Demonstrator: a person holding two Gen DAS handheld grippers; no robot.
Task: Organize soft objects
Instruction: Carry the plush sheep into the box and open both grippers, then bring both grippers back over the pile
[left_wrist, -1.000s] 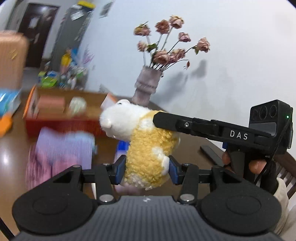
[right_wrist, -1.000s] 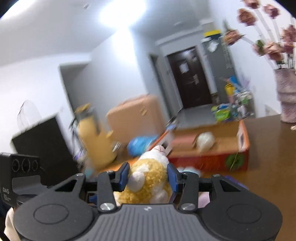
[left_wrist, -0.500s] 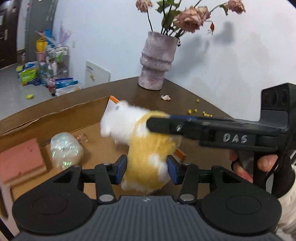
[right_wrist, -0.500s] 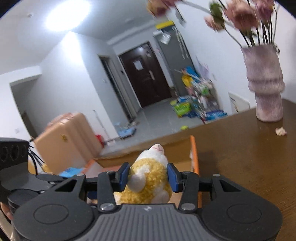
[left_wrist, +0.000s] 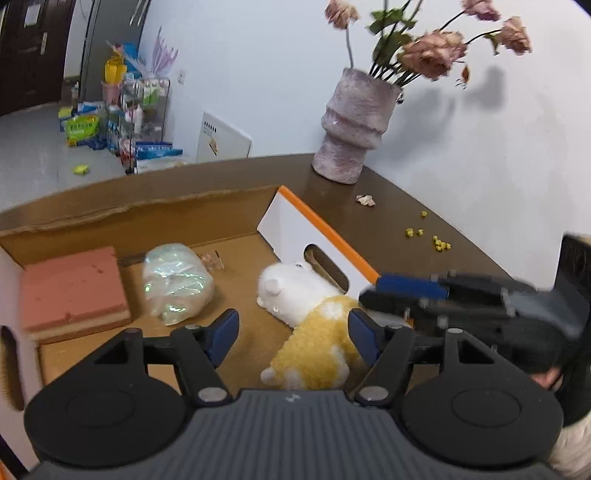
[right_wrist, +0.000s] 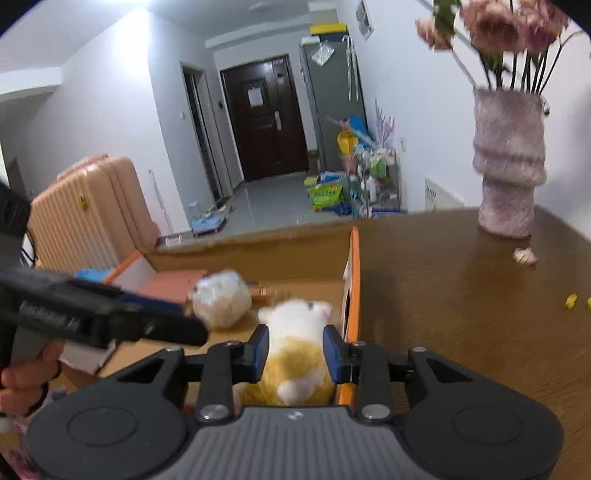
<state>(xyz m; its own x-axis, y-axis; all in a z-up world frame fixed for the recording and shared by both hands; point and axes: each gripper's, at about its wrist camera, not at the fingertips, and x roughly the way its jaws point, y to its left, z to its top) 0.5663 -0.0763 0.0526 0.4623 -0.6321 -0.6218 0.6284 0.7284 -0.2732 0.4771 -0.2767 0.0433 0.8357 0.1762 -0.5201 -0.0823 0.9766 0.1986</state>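
Inside the cardboard box (left_wrist: 155, 206) lies the plush toy (left_wrist: 314, 332), a white-headed, yellow-bodied animal, near the box's right wall with the orange edge. Putting it away looks nearly done: the toy is down in the box, and what remains, as far as I can judge, is to let go fully and draw both tools back.

The left gripper (left_wrist: 293, 330) is opening; its blue pads stand clear on either side of the toy's yellow body and press on nothing. The right gripper (right_wrist: 293, 350) is closing, and in the right wrist view its pads sit against the toy's sides at the neck, so it has the toy in its grasp (the only hold on it now).

Also in the box are a pink sponge block (left_wrist: 72, 291) at the far left and a crinkled clear plastic bundle (left_wrist: 177, 282) between the sponge and the toy. Whether more soft things wait outside the box cannot be told; only a blurred patch of pink shows at the lower left of the right wrist view.

On the brown table (right_wrist: 461, 295) beyond the box stands a vase (left_wrist: 356, 129) of dried flowers, with a few yellow crumbs nearby.
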